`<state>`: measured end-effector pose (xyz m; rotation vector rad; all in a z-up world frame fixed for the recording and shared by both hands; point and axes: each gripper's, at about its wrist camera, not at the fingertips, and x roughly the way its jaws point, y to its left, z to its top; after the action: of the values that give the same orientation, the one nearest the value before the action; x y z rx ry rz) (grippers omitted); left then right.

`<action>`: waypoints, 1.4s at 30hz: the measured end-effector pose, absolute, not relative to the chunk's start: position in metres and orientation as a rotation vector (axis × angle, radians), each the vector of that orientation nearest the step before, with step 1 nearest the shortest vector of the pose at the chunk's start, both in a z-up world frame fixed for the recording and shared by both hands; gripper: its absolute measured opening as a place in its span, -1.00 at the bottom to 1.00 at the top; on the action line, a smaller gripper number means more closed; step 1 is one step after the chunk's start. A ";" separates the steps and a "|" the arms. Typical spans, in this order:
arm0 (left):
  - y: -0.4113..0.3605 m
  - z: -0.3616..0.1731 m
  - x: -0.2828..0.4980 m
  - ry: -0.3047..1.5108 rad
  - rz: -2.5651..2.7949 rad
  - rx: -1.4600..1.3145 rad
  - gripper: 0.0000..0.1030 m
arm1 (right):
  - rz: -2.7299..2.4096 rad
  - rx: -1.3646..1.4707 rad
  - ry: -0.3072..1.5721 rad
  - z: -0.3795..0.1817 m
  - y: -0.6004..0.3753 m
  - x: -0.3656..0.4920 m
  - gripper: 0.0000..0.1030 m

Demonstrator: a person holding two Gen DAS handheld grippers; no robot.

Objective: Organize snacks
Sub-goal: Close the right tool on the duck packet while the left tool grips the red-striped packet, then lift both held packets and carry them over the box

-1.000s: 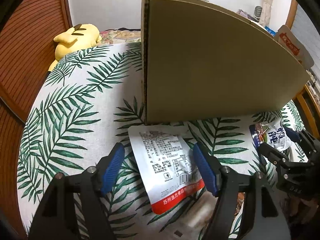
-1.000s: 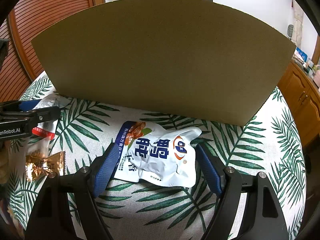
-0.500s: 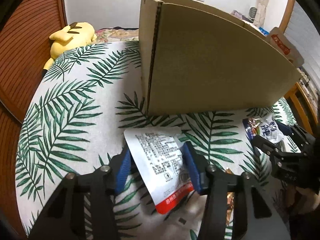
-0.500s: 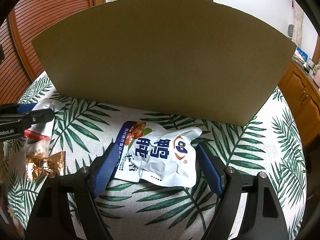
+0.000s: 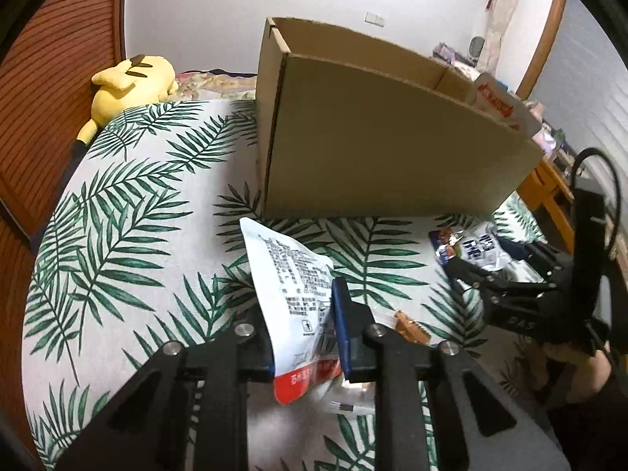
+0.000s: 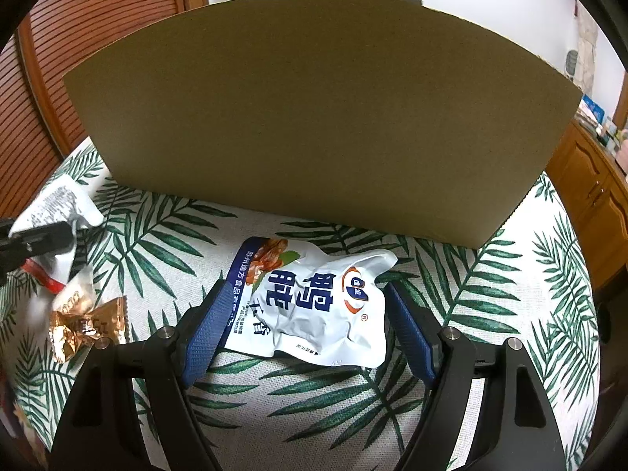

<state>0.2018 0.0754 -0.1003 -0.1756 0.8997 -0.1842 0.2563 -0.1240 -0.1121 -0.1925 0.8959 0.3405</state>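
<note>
My left gripper (image 5: 302,314) is shut on a white snack packet with a red bottom edge (image 5: 290,274) and holds it tilted above the leaf-print tablecloth, in front of the open cardboard box (image 5: 384,149). The held packet also shows at the left of the right wrist view (image 6: 59,204). My right gripper (image 6: 306,322) is open, its blue pads on either side of a white and blue snack packet (image 6: 318,302) that lies flat on the cloth before the box wall (image 6: 314,117). That packet also shows in the left wrist view (image 5: 475,251).
A gold-wrapped candy (image 6: 86,322) and a small white wrapped snack (image 6: 74,294) lie left of the right gripper. An orange-white bag (image 5: 498,102) sticks out of the box. A yellow plush toy (image 5: 129,82) lies beyond the table's far left edge. Wooden furniture (image 6: 596,204) stands to the right.
My left gripper closed on the white and red packet and lifted it off the cloth, uncovering the small snacks beneath. The right gripper has stayed open around the blue packet.
</note>
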 end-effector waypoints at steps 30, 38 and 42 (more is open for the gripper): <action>0.048 -0.053 0.167 0.777 -0.243 -0.120 -0.61 | 0.437 -0.086 0.862 -0.091 -0.141 0.213 0.14; 0.041 -0.026 0.167 0.710 -0.256 -0.095 -0.61 | 0.445 -0.068 0.798 -0.061 -0.149 0.195 0.15; 0.037 -0.007 0.167 0.671 -0.281 -0.089 -0.61 | 0.440 -0.073 0.752 -0.039 -0.156 0.186 0.15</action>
<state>0.1667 0.0369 -0.0066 -0.0893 0.6715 -0.2815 0.1856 -0.1557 -0.0386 -0.0735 0.7518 0.4396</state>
